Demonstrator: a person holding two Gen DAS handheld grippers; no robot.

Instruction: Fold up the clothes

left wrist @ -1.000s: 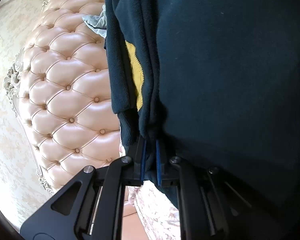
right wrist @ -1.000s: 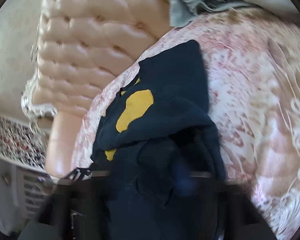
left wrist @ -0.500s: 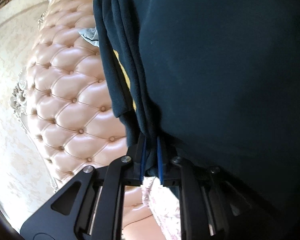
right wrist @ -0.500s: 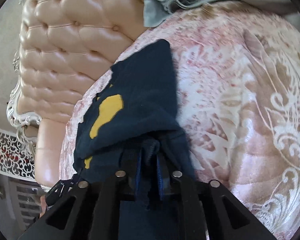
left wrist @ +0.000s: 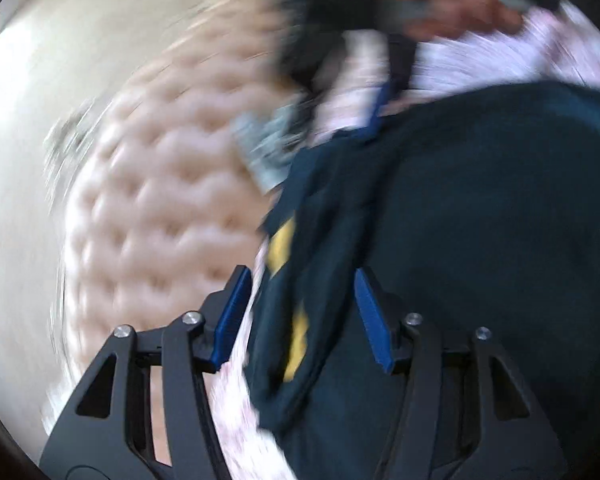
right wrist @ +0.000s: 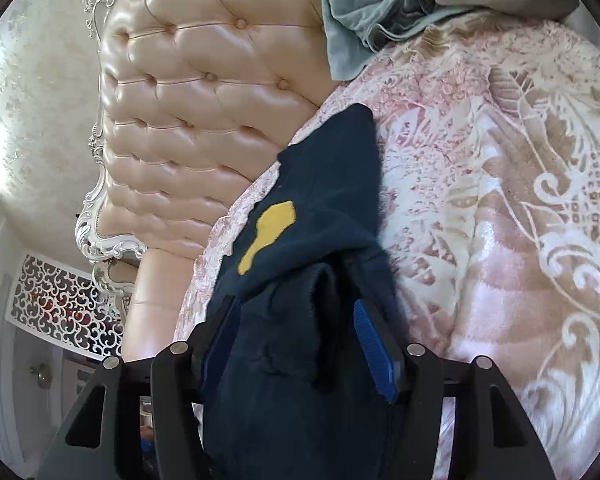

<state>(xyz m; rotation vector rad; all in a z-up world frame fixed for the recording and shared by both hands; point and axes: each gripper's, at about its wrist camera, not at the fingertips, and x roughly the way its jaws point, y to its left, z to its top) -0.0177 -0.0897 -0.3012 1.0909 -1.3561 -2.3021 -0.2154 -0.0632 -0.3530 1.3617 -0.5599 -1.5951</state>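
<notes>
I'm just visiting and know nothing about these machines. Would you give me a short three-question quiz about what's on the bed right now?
1. True or false: the right gripper has its jaws clamped tight on the dark sweater.
2. What colour are the patches on the sweater?
3. What lies at the headboard: A) a grey garment, B) a red towel, C) a book?

Key: 1 false, the jaws have just been opening and stand apart; 2 yellow; 3 A.
</notes>
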